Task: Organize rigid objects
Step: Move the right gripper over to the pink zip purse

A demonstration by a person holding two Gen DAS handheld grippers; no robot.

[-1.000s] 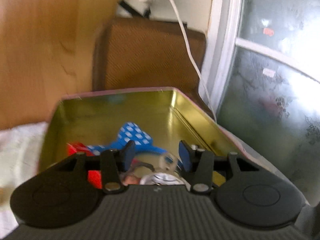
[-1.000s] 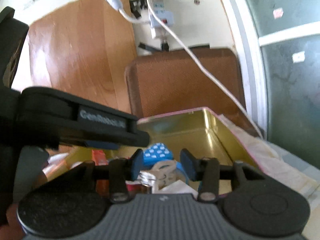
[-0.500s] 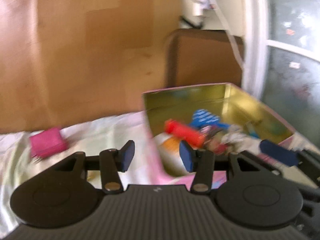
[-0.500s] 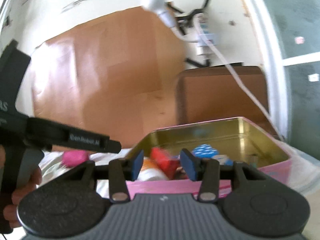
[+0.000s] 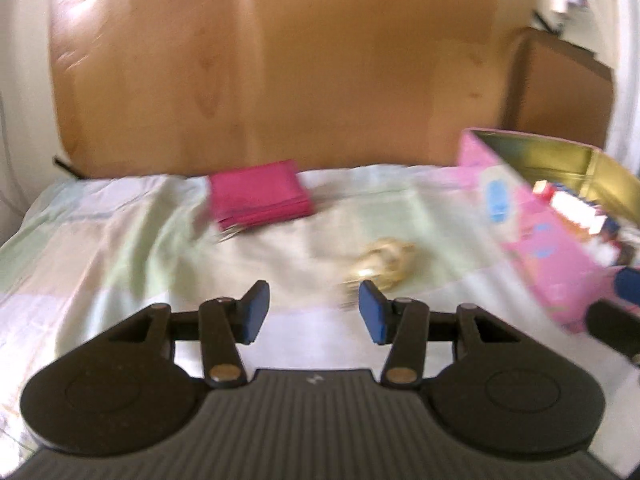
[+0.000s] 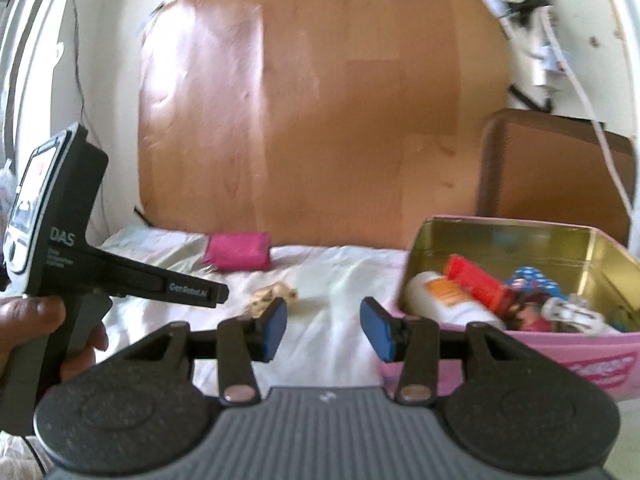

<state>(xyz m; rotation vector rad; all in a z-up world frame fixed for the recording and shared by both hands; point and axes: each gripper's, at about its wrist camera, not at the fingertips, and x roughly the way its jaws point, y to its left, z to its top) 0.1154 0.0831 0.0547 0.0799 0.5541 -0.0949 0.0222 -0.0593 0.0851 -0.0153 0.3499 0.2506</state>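
Note:
A pink tin box (image 6: 592, 354) with a gold inside stands at the right, also in the left wrist view (image 5: 540, 248). It holds a white bottle (image 6: 448, 300), a red item (image 6: 476, 280) and several small things. A gold clip-like object (image 5: 382, 264) lies on the cloth just beyond my open, empty left gripper (image 5: 314, 312); it also shows in the right wrist view (image 6: 274, 296). A magenta pouch (image 5: 260, 196) lies farther back, seen in the right wrist view (image 6: 238, 254) too. My right gripper (image 6: 324, 330) is open and empty, left of the tin.
A pale checked cloth (image 5: 120, 248) covers the surface. A wooden board (image 6: 320, 120) stands behind, a brown board (image 6: 556, 168) at the back right, a white cable (image 6: 588, 112) hangs near it. The left gripper's body (image 6: 80, 264) is at the left.
Both grippers have swung left and back, away from the tin. The pouch and the gold object have come into view. Both stayed open.

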